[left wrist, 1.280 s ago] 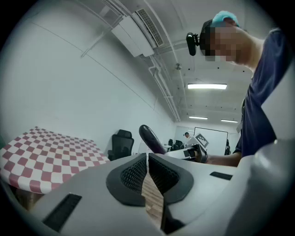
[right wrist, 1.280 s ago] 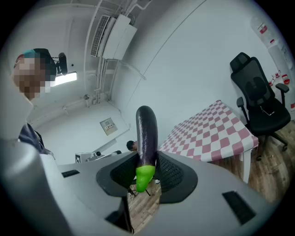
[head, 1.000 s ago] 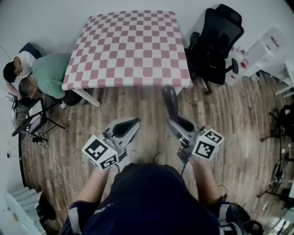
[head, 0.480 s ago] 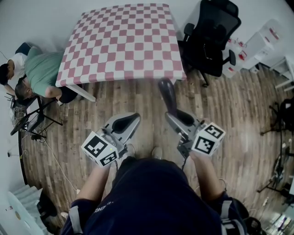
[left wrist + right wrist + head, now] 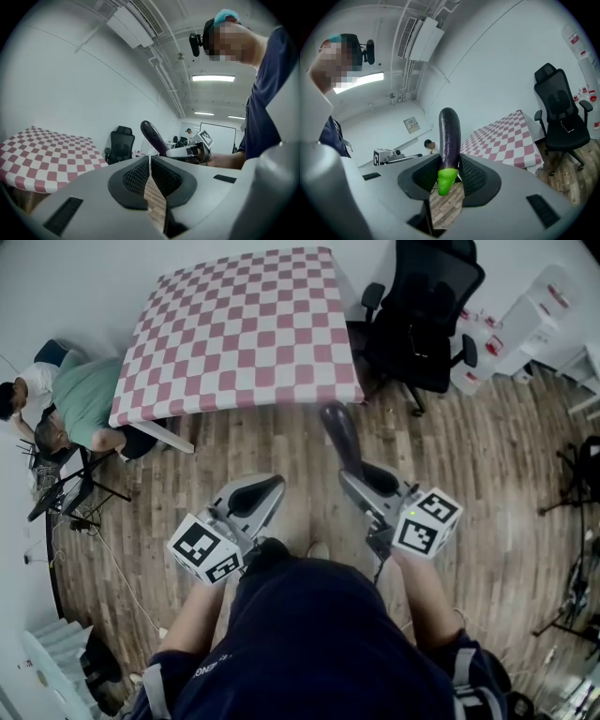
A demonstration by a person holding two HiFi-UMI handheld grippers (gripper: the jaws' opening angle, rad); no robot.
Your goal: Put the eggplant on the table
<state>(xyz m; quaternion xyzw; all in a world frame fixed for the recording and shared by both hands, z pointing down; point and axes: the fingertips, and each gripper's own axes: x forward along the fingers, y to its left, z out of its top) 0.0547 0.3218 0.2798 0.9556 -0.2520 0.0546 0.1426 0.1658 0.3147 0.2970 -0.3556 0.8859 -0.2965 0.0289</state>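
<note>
A dark purple eggplant [image 5: 450, 136] with a bright green stem end sticks out forward from my right gripper [image 5: 450, 176], whose jaws are shut on it near the stem. In the head view the eggplant [image 5: 339, 432] hangs over the wooden floor, short of the table [image 5: 239, 334] with its red-and-white checked cloth. My left gripper [image 5: 253, 495] is held level beside it with its jaws shut and nothing between them [image 5: 150, 176]. The left gripper view also catches the eggplant [image 5: 153, 137] and the table [image 5: 42, 157].
A black office chair [image 5: 422, 315] stands at the table's right side. A person in a green top [image 5: 80, 404] crouches at the table's left, near a black stand [image 5: 66, 488]. White storage units [image 5: 539, 320] are at the far right.
Both grippers and the eggplant have moved forward toward the table, which now lies closer below the eggplant's tip. The grip on the eggplant is unchanged.
</note>
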